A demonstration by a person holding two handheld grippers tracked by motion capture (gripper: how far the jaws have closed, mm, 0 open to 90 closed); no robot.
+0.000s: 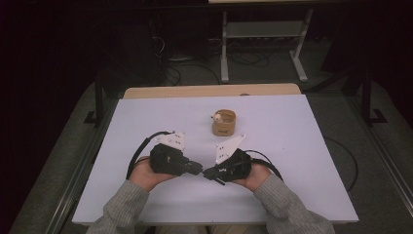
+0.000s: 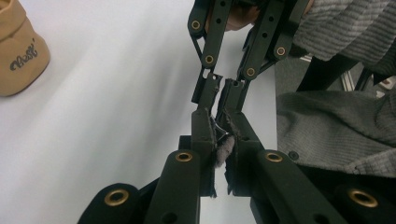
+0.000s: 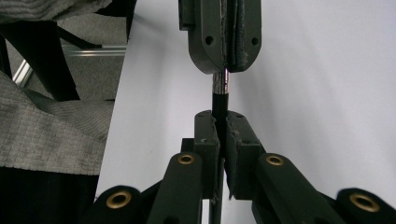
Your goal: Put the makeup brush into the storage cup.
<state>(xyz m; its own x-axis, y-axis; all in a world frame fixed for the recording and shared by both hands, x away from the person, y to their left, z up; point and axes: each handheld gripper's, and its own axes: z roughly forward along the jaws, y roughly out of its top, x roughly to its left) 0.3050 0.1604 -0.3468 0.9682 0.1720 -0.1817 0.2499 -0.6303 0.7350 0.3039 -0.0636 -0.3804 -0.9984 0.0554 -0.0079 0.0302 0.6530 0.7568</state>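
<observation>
Tan pouch [image 1: 224, 123], dark lettering; white table [image 1: 292, 146]; grey ribbed sleeves [image 1: 287, 204]; black grippers, brass rivets.

Standing on grey carpet: a white-topped bench [image 1: 146, 122] with a wooden far edge, carrying a small tan pouch [image 1: 224, 123] sitting upright near its middle.

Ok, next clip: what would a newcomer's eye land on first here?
First, the two grippers meeting tip to tip at the near middle of the white table: the left gripper and the right gripper both pinch one thin black stick with a silver band. Next, the small tan pouch standing alone farther back, apart from both hands, with something pale at its rim.
</observation>
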